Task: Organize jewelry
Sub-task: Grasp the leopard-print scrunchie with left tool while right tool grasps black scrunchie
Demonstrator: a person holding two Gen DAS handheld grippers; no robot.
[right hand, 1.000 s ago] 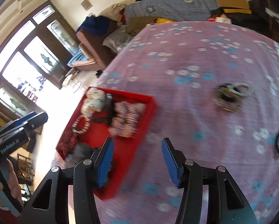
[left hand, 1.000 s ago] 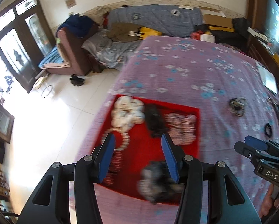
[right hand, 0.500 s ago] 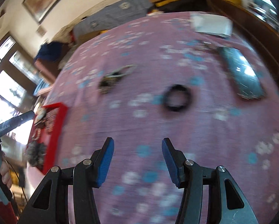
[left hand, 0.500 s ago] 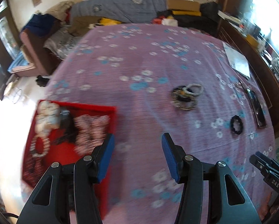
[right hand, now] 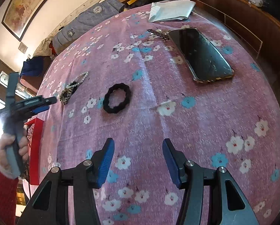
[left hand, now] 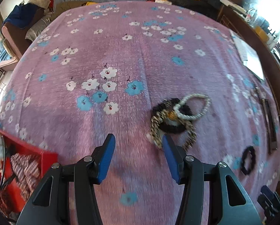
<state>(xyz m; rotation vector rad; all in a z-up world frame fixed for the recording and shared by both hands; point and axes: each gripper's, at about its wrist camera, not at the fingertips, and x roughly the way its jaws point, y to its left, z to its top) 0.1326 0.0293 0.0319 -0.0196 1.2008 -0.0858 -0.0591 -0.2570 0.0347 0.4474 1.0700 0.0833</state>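
While the tangled pile of jewelry [left hand: 174, 116], a dark scrunchie with a white bead bracelet and a speckled band looped over it, lies on the flowered purple cloth [left hand: 121, 60], it sits just ahead and to the right of the left hand-held gripper [left hand: 138, 156], partly behind its right fingertip [left hand: 168, 144]. The pile's long axis runs diagonally from that fingertip up toward the right. A separate black scrunchie [right hand: 117, 100] lies straight ahead of the right hand-held gripper [right hand: 138, 157], near but not between its blue pads, so each hand has its own nearer piece. Both sets of jaws stand about half open with nothing in them. The red tray [left hand: 46, 156], already holding beads and fabric pieces, sits at the lower left of the left view, apart from the pile. A phone [right hand: 201, 56] lies beyond the black scrunchie.

Compared with a second ago, the left gripper has swung off the tray toward the pile, and the right has swept across to the scrunchie; the jaw openings are unchanged.
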